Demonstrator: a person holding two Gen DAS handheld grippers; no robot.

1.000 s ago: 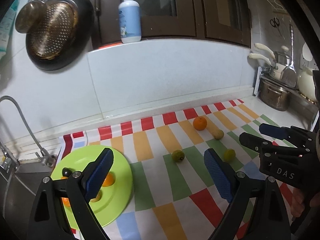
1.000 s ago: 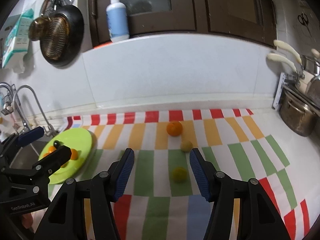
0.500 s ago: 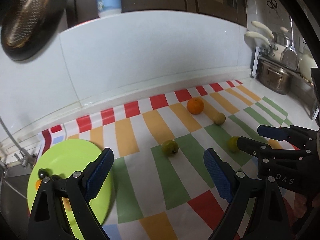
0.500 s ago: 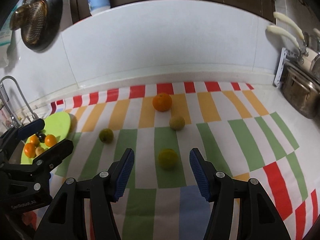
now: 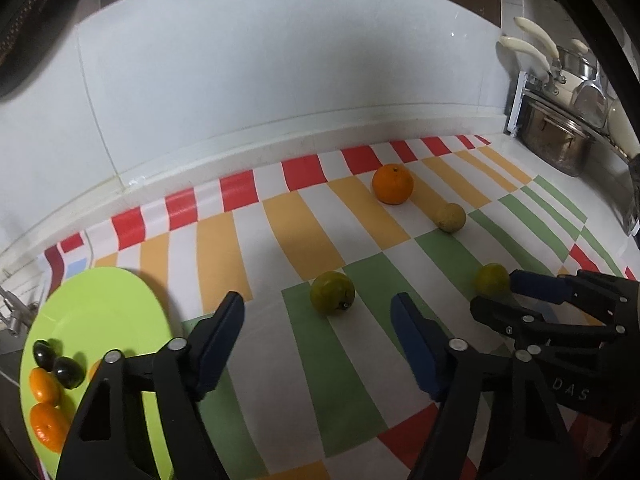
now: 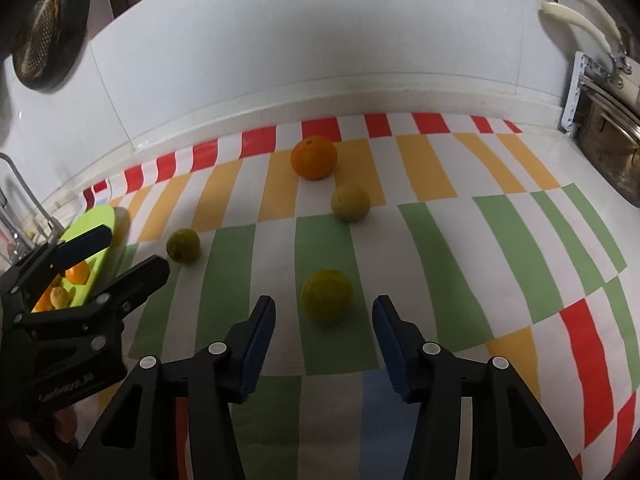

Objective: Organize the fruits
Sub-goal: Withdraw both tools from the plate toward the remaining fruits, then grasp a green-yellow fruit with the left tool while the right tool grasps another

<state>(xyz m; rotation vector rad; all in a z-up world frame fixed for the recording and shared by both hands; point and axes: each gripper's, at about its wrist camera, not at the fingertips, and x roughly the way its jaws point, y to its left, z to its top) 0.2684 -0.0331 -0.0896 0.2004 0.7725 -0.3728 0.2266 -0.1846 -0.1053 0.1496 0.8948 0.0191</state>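
Note:
On the striped cloth lie an orange (image 5: 392, 184), a pale yellow fruit (image 5: 450, 218), a green fruit (image 5: 332, 298) and a yellow-green fruit (image 6: 326, 294). My left gripper (image 5: 318, 308) hovers just short of the green fruit with its jaws closing and nothing between the pads. My right gripper (image 6: 324, 308) is low over the yellow-green fruit, which sits at the mouth of its closing jaws, untouched. A lime-green plate (image 5: 100, 308) at the left holds small oranges and dark fruits. Each view also shows the other hand's gripper: right (image 5: 496, 294), left (image 6: 132, 252).
A white tiled wall (image 5: 280, 80) backs the counter. A steel pot (image 5: 556, 148) and white-handled utensils stand at the far right. A tap and sink edge (image 6: 16, 208) lie left of the plate. A dark pan with a strainer (image 6: 44, 32) hangs top left.
Both grippers have come down and forward toward the cloth, so the fruits look larger. Both pairs of jaws have narrowed. The soap bottle has slid to the top edge.

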